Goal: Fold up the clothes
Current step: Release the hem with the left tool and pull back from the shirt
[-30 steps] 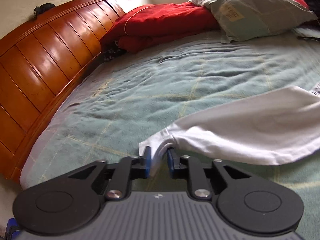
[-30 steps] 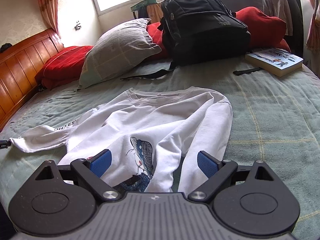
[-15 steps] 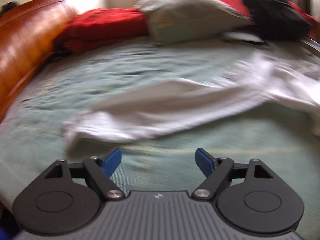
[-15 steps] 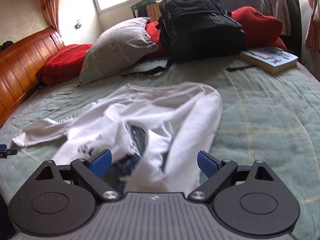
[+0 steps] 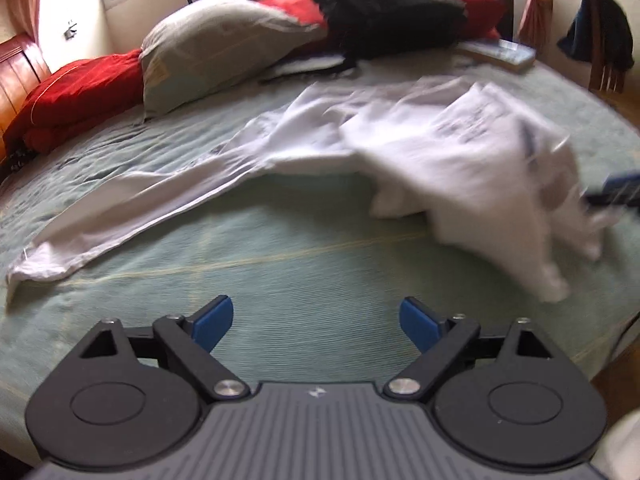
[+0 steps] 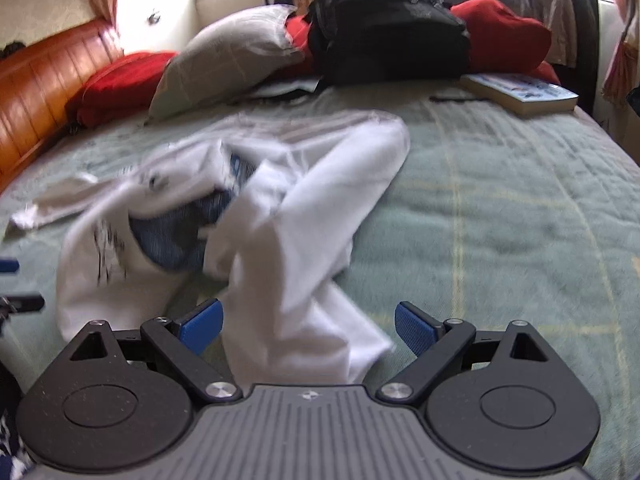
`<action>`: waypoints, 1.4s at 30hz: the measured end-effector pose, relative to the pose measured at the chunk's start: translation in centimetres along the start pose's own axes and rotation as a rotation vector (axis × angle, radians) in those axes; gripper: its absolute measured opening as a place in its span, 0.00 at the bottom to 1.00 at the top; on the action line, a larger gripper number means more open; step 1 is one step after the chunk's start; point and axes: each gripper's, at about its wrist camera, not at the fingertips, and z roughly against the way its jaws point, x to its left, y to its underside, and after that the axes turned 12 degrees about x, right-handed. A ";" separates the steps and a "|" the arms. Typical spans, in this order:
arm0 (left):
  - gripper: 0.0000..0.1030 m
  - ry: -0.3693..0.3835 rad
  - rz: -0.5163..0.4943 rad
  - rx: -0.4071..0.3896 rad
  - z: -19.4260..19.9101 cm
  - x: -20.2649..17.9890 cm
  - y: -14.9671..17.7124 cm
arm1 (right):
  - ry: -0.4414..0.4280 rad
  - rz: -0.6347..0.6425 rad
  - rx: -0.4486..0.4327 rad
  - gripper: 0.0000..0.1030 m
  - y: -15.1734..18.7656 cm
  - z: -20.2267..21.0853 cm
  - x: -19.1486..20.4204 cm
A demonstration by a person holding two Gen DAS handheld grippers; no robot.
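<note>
A white long-sleeved shirt [image 5: 460, 160] lies crumpled on the green bedspread [image 5: 320, 248], blurred by motion. One sleeve [image 5: 120, 216] stretches out to the left, with its cuff flat on the bed. My left gripper [image 5: 316, 320] is open over bare bedspread, short of the shirt and holding nothing. In the right wrist view the shirt [image 6: 280, 208] is bunched and shows its blue print [image 6: 180, 236]. A sleeve [image 6: 304, 312] runs down between the fingers of my right gripper [image 6: 308, 326], which is open. The right gripper's blue pad [image 5: 618, 186] shows beside the shirt's far edge.
A grey pillow [image 6: 232, 64], red bedding [image 6: 120, 80], a black backpack [image 6: 384, 28] and a book [image 6: 524, 92] lie along the back of the bed. The wooden headboard [image 6: 40, 92] runs along the left. A chair with dark clothes [image 5: 604, 40] stands at the right.
My left gripper has let go of the sleeve cuff, opened and swung right. The shirt's body has been pulled up into a crumpled heap toward my right gripper, which stays open.
</note>
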 end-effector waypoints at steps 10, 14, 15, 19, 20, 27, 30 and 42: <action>0.92 0.028 0.036 -0.053 2.1 -5.4 1.2 | -0.041 0.012 -0.078 0.96 0.4 -0.4 1.6; 0.92 0.008 0.018 -0.066 2.1 -6.4 1.0 | 0.014 -0.018 -0.083 0.97 -0.7 -1.3 2.1; 0.92 -0.003 0.017 -0.066 2.1 -6.6 1.0 | 0.035 -0.025 -0.080 0.96 -0.9 -1.6 2.1; 0.92 -0.012 0.018 -0.065 2.0 -6.8 1.3 | 0.152 -0.039 -0.054 0.96 -0.2 -1.6 0.6; 0.92 -0.010 0.020 -0.067 2.0 -6.8 1.3 | 0.181 -0.043 -0.048 0.96 0.0 -1.6 0.1; 0.92 0.007 0.021 -0.082 2.1 -7.0 1.6 | 0.338 -0.158 -0.085 0.96 -0.3 0.8 -4.2; 0.92 0.012 0.012 -0.082 2.2 -7.2 1.7 | 0.273 -0.206 -0.099 0.96 -0.4 1.6 -5.2; 0.92 0.001 -0.003 -0.095 2.5 -7.6 1.8 | -0.011 0.027 -0.073 0.96 1.1 2.8 0.0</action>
